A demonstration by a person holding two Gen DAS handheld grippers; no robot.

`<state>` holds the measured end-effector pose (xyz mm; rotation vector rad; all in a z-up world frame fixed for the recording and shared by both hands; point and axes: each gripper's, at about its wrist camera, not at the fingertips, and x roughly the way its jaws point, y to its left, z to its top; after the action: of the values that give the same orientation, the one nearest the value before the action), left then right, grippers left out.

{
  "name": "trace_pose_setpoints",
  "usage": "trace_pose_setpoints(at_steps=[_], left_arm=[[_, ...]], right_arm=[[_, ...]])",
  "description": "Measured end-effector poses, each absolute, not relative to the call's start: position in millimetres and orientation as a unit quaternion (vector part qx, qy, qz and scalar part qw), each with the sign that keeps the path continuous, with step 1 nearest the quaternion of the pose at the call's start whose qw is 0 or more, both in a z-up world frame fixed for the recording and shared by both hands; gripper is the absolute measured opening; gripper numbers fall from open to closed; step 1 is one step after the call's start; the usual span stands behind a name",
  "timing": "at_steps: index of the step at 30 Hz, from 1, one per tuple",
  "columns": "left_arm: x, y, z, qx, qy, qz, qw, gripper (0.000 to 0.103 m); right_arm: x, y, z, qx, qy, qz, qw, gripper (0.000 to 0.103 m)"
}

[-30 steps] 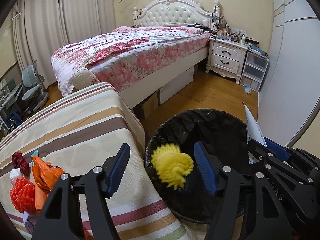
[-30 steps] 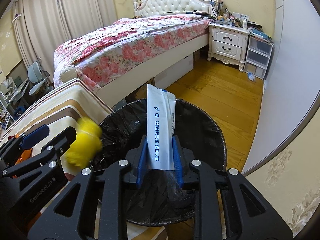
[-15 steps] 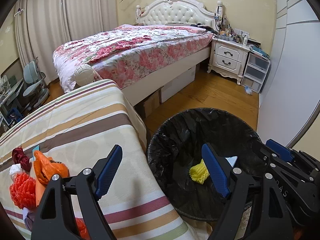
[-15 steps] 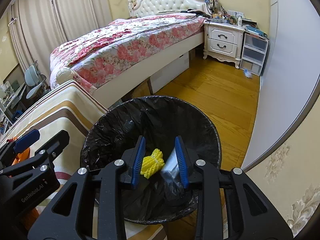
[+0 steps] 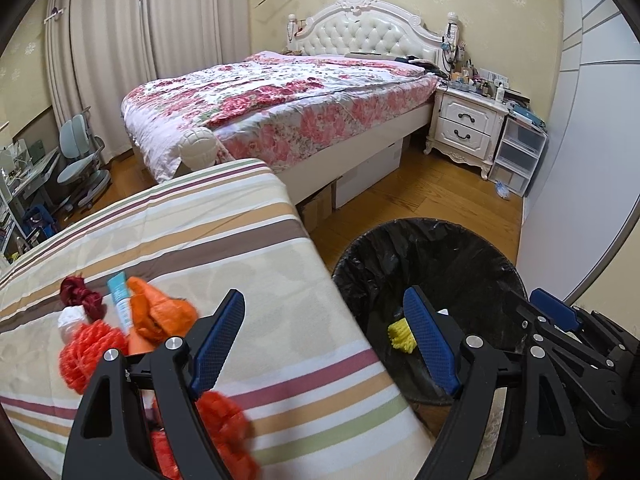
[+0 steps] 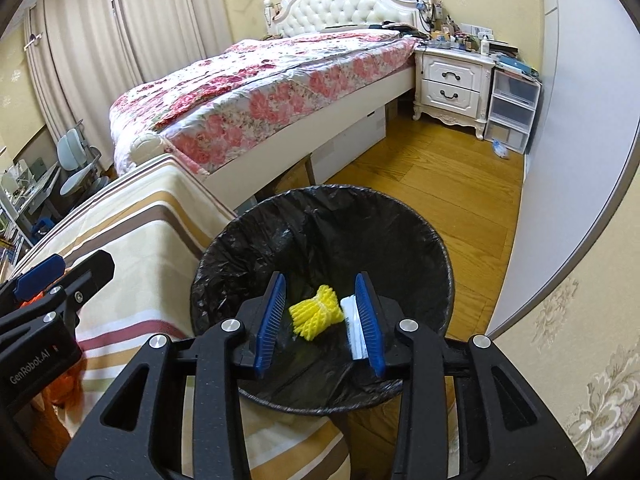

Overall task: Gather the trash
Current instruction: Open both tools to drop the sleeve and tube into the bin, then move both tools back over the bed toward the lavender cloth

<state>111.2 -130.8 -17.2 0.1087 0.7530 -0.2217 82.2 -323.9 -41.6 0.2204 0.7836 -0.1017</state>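
A black-lined trash bin [image 6: 400, 216] [image 5: 460, 248] stands on the floor beside the striped table. Inside lie a yellow foam net [image 6: 316, 312] [image 5: 400, 334] and a white wrapper [image 6: 352, 332]. My right gripper [image 6: 320, 320] is open and empty above the bin. My left gripper [image 5: 324, 344] is open and empty over the table's edge. A pile of trash lies on the table at the left: orange foam nets [image 5: 88, 350], an orange bag [image 5: 160, 312], a blue tube [image 5: 120, 300], a dark red scrap [image 5: 80, 294] and a white ball [image 5: 70, 318].
The striped tablecloth [image 5: 200, 240] covers the table at the left. A bed with a floral cover [image 5: 280, 96], a white nightstand [image 5: 464, 128] and plastic drawers [image 5: 516, 156] stand behind. A grey wall panel [image 5: 580, 160] is at the right. A desk chair [image 5: 80, 160] is at the far left.
The yellow foam net fell from my left gripper into the bin. My right gripper opened and dropped the white wrapper into the bin. My left gripper swung left toward the trash pile.
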Motion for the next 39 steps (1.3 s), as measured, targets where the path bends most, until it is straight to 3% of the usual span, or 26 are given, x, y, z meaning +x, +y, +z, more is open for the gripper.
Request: trace_pose_setpoints(at_steps=[8, 11, 25, 39], left_arm=[[86.6, -86.0, -9.7, 0.039, 0.365, -0.084, 0.926, 0.079], [76.3, -65.8, -8.7, 0.034, 0.366, -0.070, 0.927, 0.079], [40.5, 30.0, -15.9, -0.003, 0.375, 0.011, 0.927, 0.079], [42.0, 57.7, -45.1, -0.012, 0.404, 0.017, 0.915, 0.079]], right_arm=[[61.1, -286.2, -39.4, 0.100, 0.385, -0.019, 0.917, 0.037], [54.0, -270.7, -36.9, 0.094, 0.384, -0.005, 0.919, 0.044], [37.1, -199.4, -34.3, 0.056, 0.389, 0.056, 0.918, 0.044], [35.8, -173.4, -45.1, 0.042, 0.404, 0.073, 0.911, 0.044]])
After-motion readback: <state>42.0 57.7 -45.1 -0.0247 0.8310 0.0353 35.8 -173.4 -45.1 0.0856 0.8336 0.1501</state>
